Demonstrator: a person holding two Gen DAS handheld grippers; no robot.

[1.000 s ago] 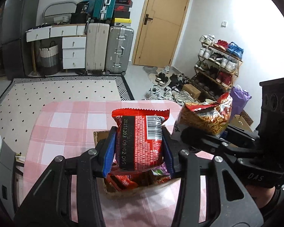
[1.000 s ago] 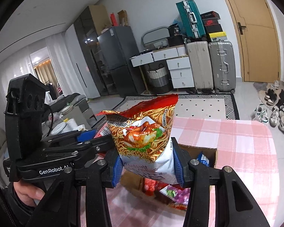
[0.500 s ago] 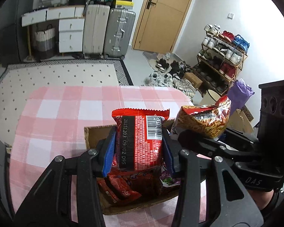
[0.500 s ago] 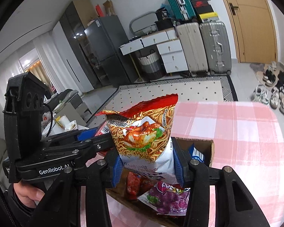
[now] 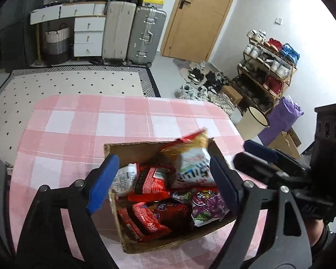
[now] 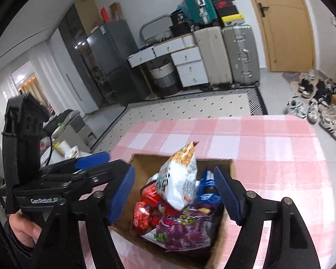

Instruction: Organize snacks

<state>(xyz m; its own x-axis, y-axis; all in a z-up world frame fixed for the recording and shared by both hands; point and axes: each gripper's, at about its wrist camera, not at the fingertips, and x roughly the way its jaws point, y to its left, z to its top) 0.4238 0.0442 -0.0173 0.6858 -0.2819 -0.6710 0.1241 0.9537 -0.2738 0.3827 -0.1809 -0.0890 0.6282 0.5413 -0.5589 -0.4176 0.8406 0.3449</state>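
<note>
Snacks are all in the cardboard box on the pink checked tabletop; noodle packet is blurred and tilted against the far right inner wall, apparently not yet settled; red packet lies flat near the middle, barcode side up; purple candy bag sits in the near right corner; a white packet is by the left wall; more red wrappers are at the front.

Handling, judged: all are light, air-filled foil or plastic bags; soft, crinkly, slick on the surface; noodle contents brittle, so a gentle squeeze only. Best hold is across the flat faces near the middle, or at a crimped end seam; the puffed centre may slip.

Left claw: jaws have just been opening and now stand spread; nothing pinched; blue pads straddle the box, left pad at its left wall, right pad at its right rim; red packet below and between them, untouched.

Right claw: jaws likewise have just been opening, now spread and empty; noodle packet stands between the pads in this view, clear of both, leaning on the pile; purple candy bag lies nearer the camera; a blue packet sits beside the right pad.

A hand grips the left claw's handle.
</note>
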